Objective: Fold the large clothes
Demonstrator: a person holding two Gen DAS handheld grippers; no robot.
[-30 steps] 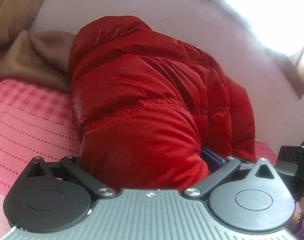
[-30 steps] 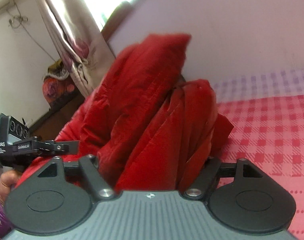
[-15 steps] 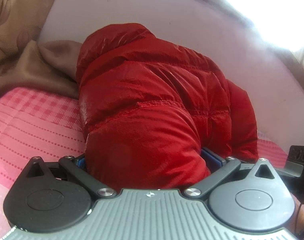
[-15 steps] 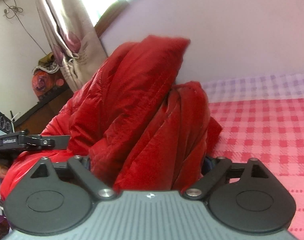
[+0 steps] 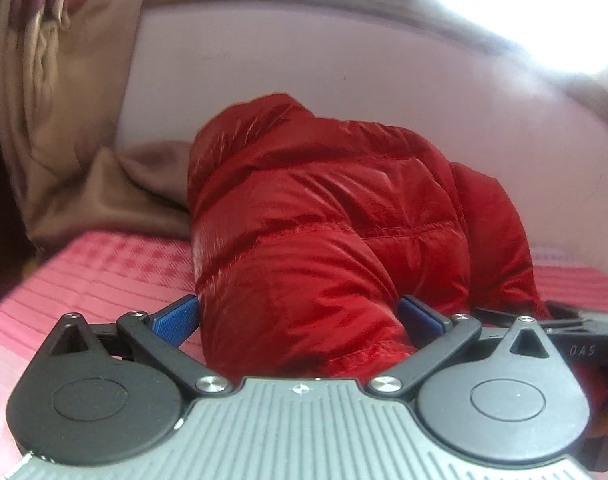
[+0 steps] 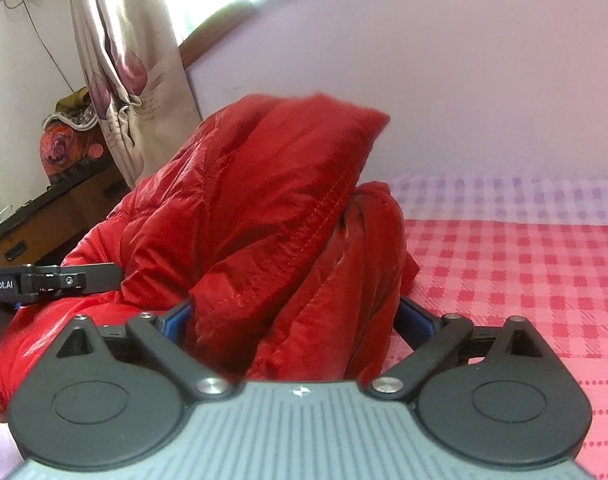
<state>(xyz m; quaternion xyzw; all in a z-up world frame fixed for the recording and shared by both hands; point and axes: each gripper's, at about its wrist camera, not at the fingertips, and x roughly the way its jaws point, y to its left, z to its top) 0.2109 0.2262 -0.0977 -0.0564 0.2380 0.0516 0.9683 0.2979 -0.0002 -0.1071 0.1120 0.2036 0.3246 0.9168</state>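
A shiny red puffer jacket (image 5: 327, 216) is bunched up over the pink checked bed (image 5: 116, 264). My left gripper (image 5: 300, 316) is shut on a thick fold of the jacket, its blue pads (image 5: 176, 320) pressed against the fabric on both sides. My right gripper (image 6: 296, 316) is shut on another bunch of the same jacket (image 6: 256, 208), whose upper part stands up in a peak. Each gripper's body shows at the edge of the other's view, the right one (image 5: 575, 340) and the left one (image 6: 52, 280).
A pale lilac wall (image 5: 343, 48) runs behind the bed. A brown blanket (image 5: 136, 176) and a curtain (image 5: 56, 80) lie at the left. In the right wrist view a flowered curtain (image 6: 120, 64) and a dark cabinet (image 6: 52, 216) stand left; bed sheet (image 6: 523, 280) stretches right.
Both grippers have pulled back and lowered with the jacket still held. The jacket now sits lower and farther off in both views, and more wall shows above it.
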